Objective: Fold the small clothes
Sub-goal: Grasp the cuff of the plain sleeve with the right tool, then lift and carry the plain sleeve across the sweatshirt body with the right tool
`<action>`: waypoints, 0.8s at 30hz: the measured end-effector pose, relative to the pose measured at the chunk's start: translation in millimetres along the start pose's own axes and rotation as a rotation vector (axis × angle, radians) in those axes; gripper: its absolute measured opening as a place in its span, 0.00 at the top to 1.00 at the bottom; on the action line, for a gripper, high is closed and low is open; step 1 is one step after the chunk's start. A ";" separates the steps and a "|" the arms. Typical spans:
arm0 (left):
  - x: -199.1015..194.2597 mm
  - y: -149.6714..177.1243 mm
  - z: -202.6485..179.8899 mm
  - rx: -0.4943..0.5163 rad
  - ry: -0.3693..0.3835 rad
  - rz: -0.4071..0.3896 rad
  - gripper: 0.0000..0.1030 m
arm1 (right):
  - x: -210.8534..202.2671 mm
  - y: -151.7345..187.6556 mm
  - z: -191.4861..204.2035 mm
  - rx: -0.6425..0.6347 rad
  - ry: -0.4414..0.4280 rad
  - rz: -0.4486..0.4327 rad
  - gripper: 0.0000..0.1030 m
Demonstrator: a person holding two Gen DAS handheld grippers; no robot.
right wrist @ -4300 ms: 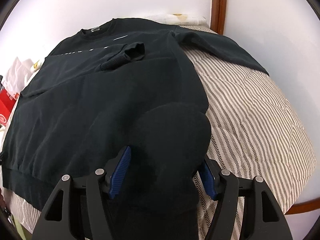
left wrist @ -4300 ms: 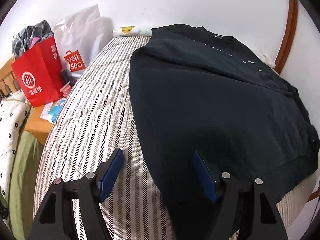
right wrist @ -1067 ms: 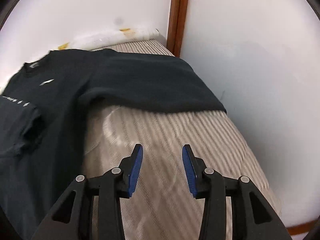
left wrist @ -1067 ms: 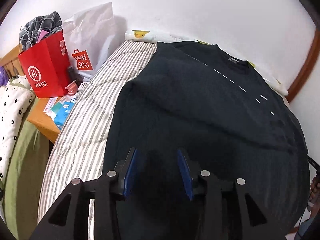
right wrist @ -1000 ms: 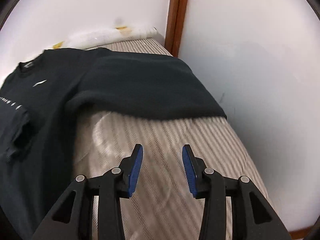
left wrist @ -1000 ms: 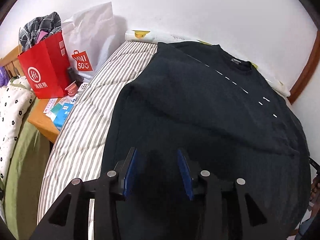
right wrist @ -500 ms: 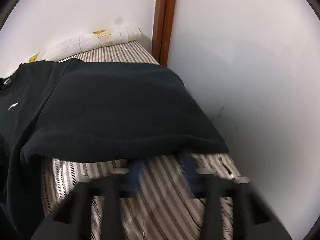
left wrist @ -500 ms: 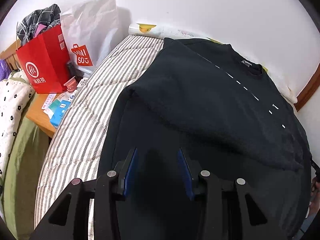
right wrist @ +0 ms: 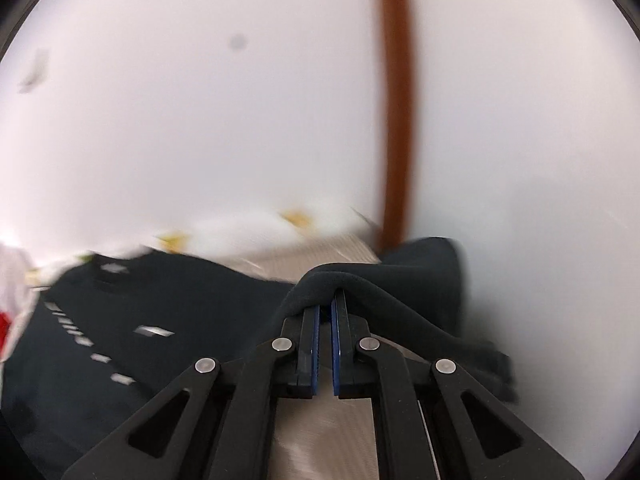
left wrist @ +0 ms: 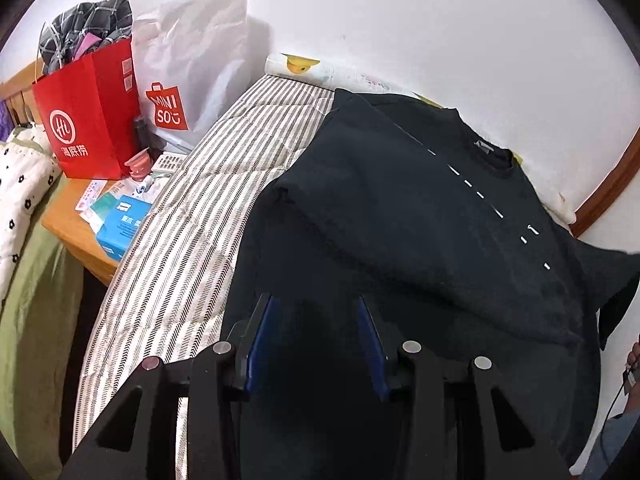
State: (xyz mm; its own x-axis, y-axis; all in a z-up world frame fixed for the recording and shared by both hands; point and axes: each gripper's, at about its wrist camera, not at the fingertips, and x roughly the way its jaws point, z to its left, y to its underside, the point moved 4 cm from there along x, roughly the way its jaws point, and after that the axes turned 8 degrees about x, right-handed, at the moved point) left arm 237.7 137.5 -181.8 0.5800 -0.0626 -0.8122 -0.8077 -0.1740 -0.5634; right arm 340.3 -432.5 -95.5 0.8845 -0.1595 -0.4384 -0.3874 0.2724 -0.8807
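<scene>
Nearest in the left wrist view, the left gripper (left wrist: 316, 328) hangs over the lower body of the black sweatshirt (left wrist: 420, 232), its blue-padded fingers (left wrist: 258, 336) standing partly apart with only flat dark cloth showing below and between them, the pads not pressing on anything that can be seen. The sweatshirt lies spread on the bed (left wrist: 224, 200), whose cover is striped in grey and cream herringbone; one sleeve is folded in across the chest, and a dashed white line runs down from the collar. To the left of the bed stands a low wooden surface (left wrist: 76, 236) carrying a blue box (left wrist: 120, 228), small packets, a red paper bag (left wrist: 86, 116) stuffed with checked cloth, and a white shopping bag (left wrist: 192, 76) leaning on the wall. Further left are a dotted cream quilt (left wrist: 20, 196) and a green sheet (left wrist: 32, 320). At the head of the bed a white roll with a yellow print (left wrist: 298, 66) lies against the white wall (left wrist: 420, 20), and a brown wooden trim (left wrist: 608, 184) curves at the right. In the blurred right wrist view, the right gripper (right wrist: 325, 308) is raised off the bed with its fingers (right wrist: 311, 344) pinched together on the edge of the sweatshirt's other sleeve (right wrist: 400, 280), which drapes over the tips and hangs to either side. Behind it the striped bed cover, the white wall and a vertical brown trim (right wrist: 396, 120) are smeared.
</scene>
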 end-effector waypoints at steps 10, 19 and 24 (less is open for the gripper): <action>-3.1 -0.2 -24.8 0.046 0.042 0.004 0.61 | 29.1 101.5 145.0 -0.218 -0.259 0.265 0.95; 2.3 -1.2 -52.3 0.114 0.057 0.009 0.50 | -3.8 119.3 57.3 -0.106 -0.219 0.275 0.38; 9.5 -3.2 -63.2 0.121 0.056 0.011 0.50 | -4.8 105.5 -34.0 0.017 -0.044 0.257 0.38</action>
State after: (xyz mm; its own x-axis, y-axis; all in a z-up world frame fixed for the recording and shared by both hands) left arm 252.6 75.4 -178.2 0.5732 -0.1191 -0.8107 -0.8191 -0.0537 -0.5712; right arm 286.3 -435.3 -192.4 0.7681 -0.0421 -0.6390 -0.5969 0.3142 -0.7382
